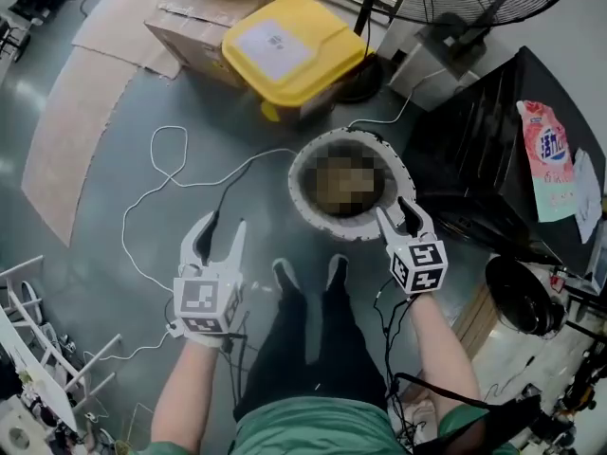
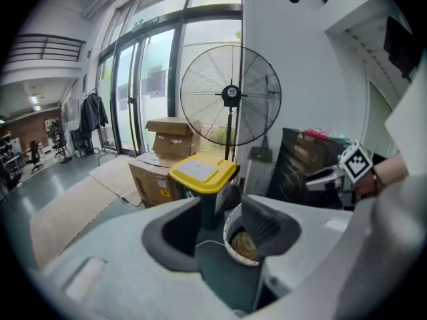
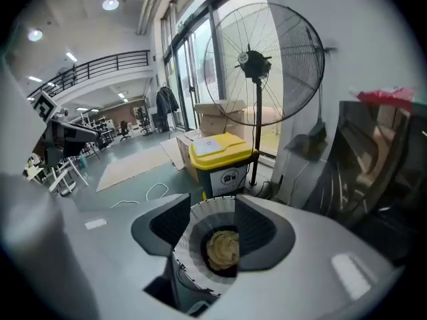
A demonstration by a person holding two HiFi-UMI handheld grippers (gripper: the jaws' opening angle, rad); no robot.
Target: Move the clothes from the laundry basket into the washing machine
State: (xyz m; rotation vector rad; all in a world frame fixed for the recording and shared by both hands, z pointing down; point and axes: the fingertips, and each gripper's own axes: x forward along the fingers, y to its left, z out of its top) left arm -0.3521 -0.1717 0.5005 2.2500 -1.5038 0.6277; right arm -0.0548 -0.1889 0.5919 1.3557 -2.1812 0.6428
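The white round laundry basket [image 1: 305,200] stands on the grey floor just ahead of my feet. In the right gripper view a beige bundle of clothes [image 3: 222,249] lies at the bottom of the slatted basket [image 3: 193,242]. My right gripper [image 1: 399,212] hovers at the basket's near right rim, open, with nothing between its pads. My left gripper [image 1: 223,224] is open over the floor to the left of the basket, apart from it. In the left gripper view the basket [image 2: 231,227] shows past the right jaw. A black machine [image 1: 479,164] stands to the right.
A bin with a yellow lid [image 1: 289,50] and cardboard boxes [image 1: 204,22] stand behind the basket, with a big floor fan [image 2: 230,95] beside them. A white cable [image 1: 171,173] snakes across the floor at left. A pink detergent bag [image 1: 545,150] lies on the black machine.
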